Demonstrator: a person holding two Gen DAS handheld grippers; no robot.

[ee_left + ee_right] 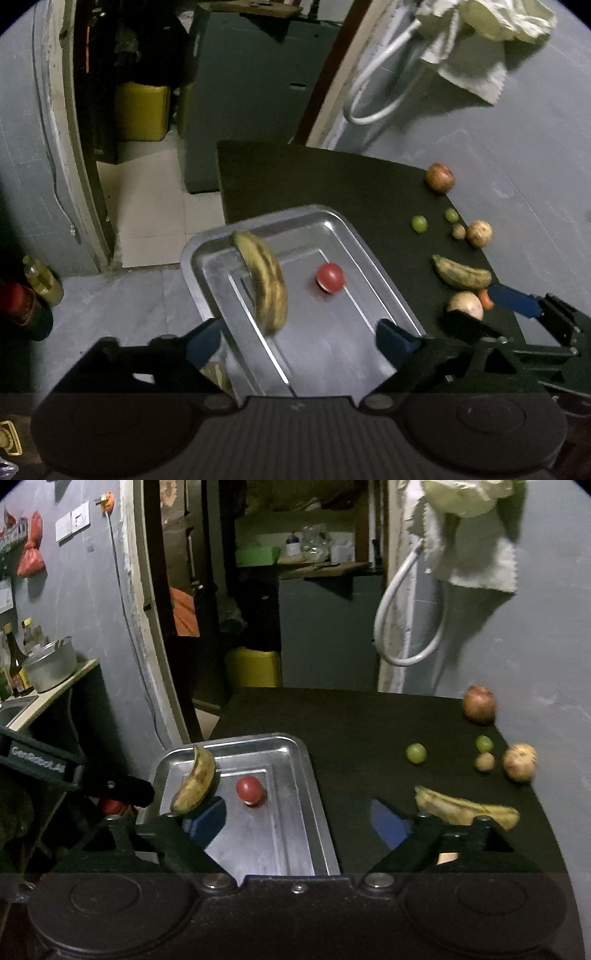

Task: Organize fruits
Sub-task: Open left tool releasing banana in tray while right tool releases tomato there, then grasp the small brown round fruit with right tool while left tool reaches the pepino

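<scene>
A spotted banana [264,282] sits in the metal tray [373,251], one end propped on the far left rim, beside a red tomato [330,277] on the tray floor. The left gripper [301,341] hovers above the tray, wide open and empty. Right of the tray, on the black table [354,731], lie a second banana [465,806], two green grapes [416,753], an apple [479,704] and other small fruit. The right gripper [299,821] is also open and empty, near that banana. Judgement: grip it mid-length, gently, since it looks soft, then set it down flat in the tray.
</scene>
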